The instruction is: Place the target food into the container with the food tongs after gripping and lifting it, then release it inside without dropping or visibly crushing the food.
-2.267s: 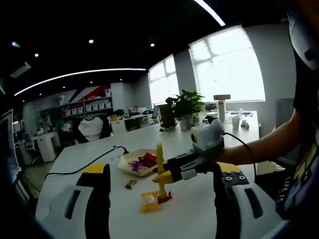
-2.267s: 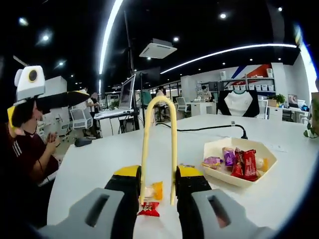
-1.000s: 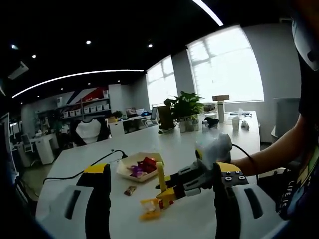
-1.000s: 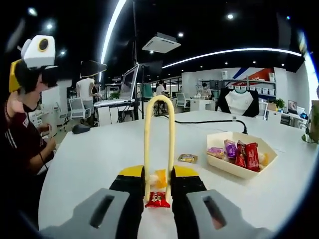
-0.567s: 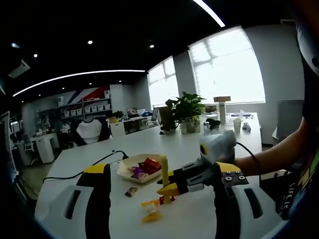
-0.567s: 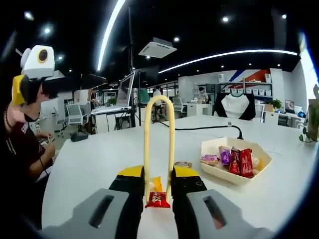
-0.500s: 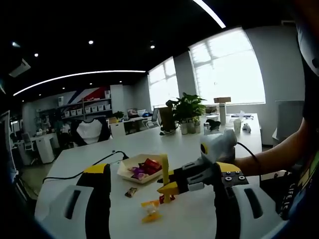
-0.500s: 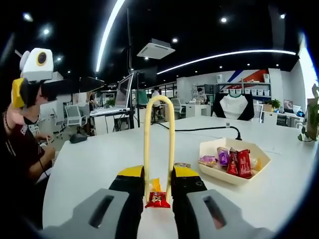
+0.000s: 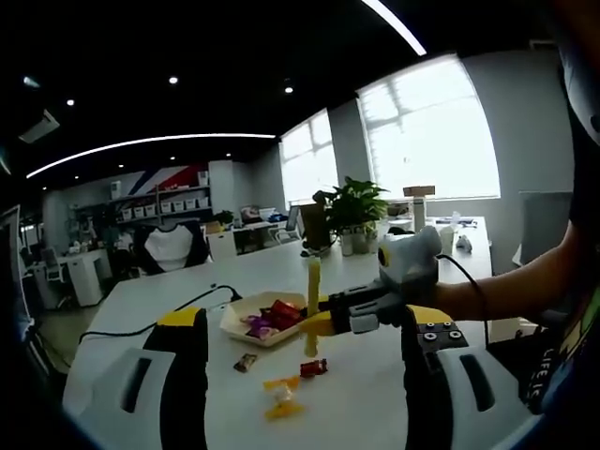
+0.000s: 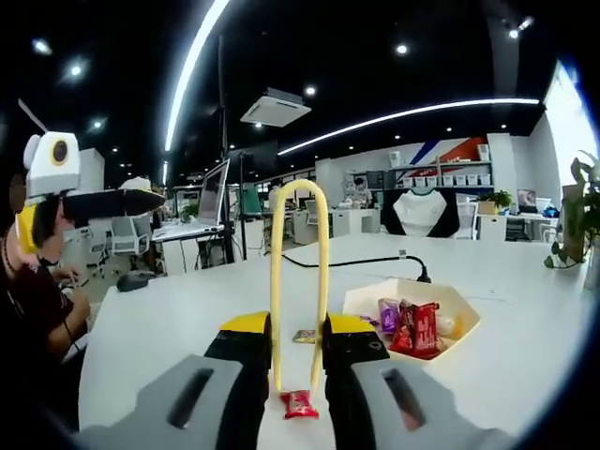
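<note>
The right gripper (image 10: 298, 361) is pinching a pair of yellow food tongs (image 10: 298, 272) between its two jaws, the looped end of the tongs standing up toward the ceiling in the right gripper view. From the left gripper view the same gripper (image 9: 323, 323) is hanging over the white worktop (image 9: 356, 403), a person's hand (image 9: 441, 298) wrapped around it, with the tongs (image 9: 311, 307) pointing down at a small red-wrapped snack (image 9: 313, 367) lying on the surface; the tips are hovering just above it, and the snack is sitting free, not lifted. In the right gripper view that red snack (image 10: 299, 404) is lying just below the tong tips, between the jaws. Two yellow wrappers (image 9: 282, 397) are resting near it on the worktop, and a small brown one (image 9: 246, 361) is lying closer to the container. The cream, angular container (image 9: 246, 325) is standing a little way beyond, already holding red and purple wrapped snacks (image 10: 410, 323). The left gripper (image 9: 305, 375) is idling with its jaws spread wide, gripping nothing. A black cable (image 10: 352, 262) is trailing across the far worktop, and a potted plant (image 9: 354, 208) is sitting by the windows.
</note>
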A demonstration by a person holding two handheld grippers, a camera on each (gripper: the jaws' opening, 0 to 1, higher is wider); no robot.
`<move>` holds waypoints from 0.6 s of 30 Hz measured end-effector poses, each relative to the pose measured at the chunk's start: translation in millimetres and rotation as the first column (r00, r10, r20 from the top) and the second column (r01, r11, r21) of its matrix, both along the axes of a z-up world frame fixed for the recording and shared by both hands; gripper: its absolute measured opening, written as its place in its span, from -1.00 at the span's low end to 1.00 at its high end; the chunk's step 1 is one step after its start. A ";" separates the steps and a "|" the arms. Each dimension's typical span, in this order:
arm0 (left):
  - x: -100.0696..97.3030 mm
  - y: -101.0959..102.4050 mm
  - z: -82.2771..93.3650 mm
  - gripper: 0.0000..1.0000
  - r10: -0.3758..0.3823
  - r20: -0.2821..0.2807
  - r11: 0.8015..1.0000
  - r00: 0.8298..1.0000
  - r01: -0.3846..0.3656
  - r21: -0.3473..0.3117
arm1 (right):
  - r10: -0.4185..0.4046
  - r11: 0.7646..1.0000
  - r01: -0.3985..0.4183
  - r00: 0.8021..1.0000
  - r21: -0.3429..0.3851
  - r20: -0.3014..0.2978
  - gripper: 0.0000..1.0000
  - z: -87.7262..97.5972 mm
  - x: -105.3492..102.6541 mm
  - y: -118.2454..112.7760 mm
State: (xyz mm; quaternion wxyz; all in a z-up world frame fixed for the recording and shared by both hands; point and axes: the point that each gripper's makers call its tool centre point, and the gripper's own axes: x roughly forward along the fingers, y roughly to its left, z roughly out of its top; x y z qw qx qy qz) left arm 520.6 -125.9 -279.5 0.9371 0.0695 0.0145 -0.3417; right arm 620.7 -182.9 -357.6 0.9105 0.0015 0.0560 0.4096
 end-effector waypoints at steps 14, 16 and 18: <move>-0.1 -1.2 -1.1 0.80 -0.005 -0.001 1.000 1.000 0.005 -0.003 | 0.028 0.993 -0.028 1.000 -0.112 0.002 -0.64 -30.5 20.4 1.8; 0.8 -0.4 -2.7 0.80 -0.001 -0.004 1.000 1.000 0.001 -0.003 | 0.030 0.990 -0.028 0.999 -0.141 0.015 -0.64 -34.9 23.4 4.1; 1.6 -0.3 -4.3 0.80 -0.001 -0.011 1.000 1.000 0.001 -0.002 | 0.033 0.986 -0.031 0.999 -0.162 0.009 -0.64 -42.6 26.4 6.4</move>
